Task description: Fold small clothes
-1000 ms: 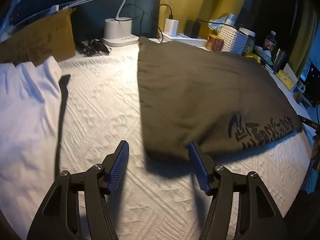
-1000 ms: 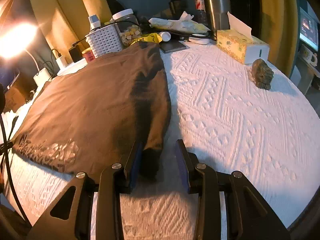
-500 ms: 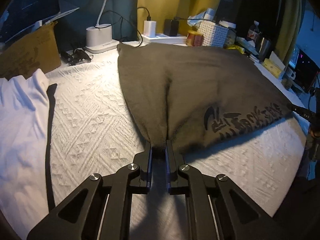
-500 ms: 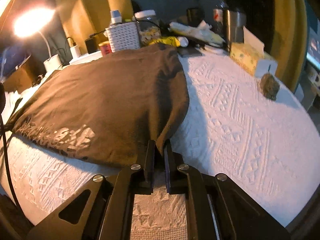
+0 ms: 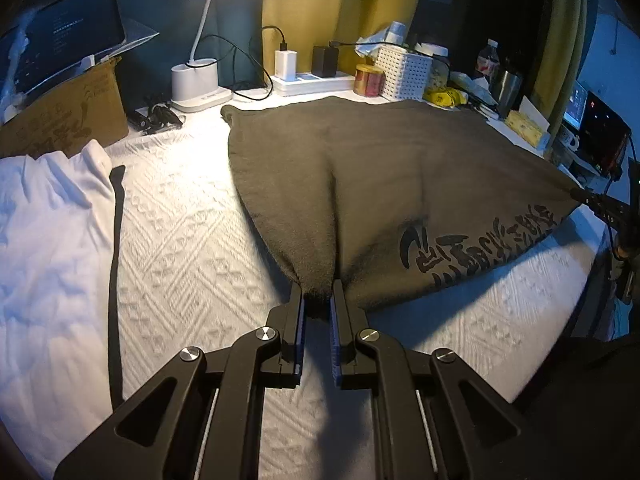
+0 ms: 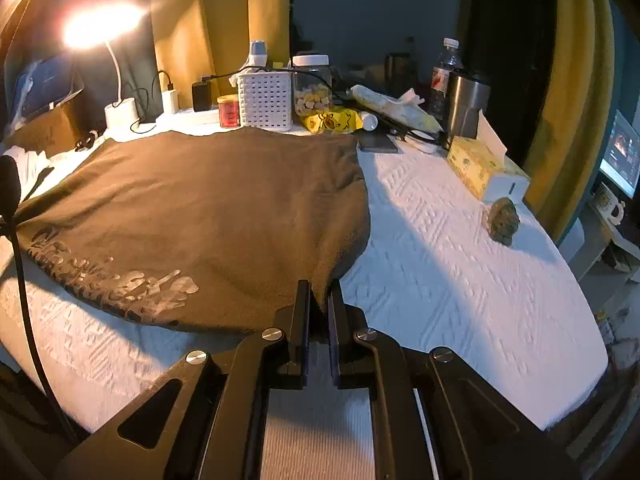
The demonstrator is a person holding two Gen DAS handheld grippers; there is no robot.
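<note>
White textured bedspread [image 5: 180, 240], brown garment [image 5: 400, 184] corners pinched between both grippers' fingers [image 5: 296, 312]

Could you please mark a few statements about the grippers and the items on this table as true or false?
1. The left gripper is shut on the brown garment. True.
2. The right gripper is open and empty. False: it is shut on the garment's other near corner.
3. The white garment lies beside the brown one. True.
4. The tissue box sits on the brown garment. False: it stands apart on the white cover.
</note>
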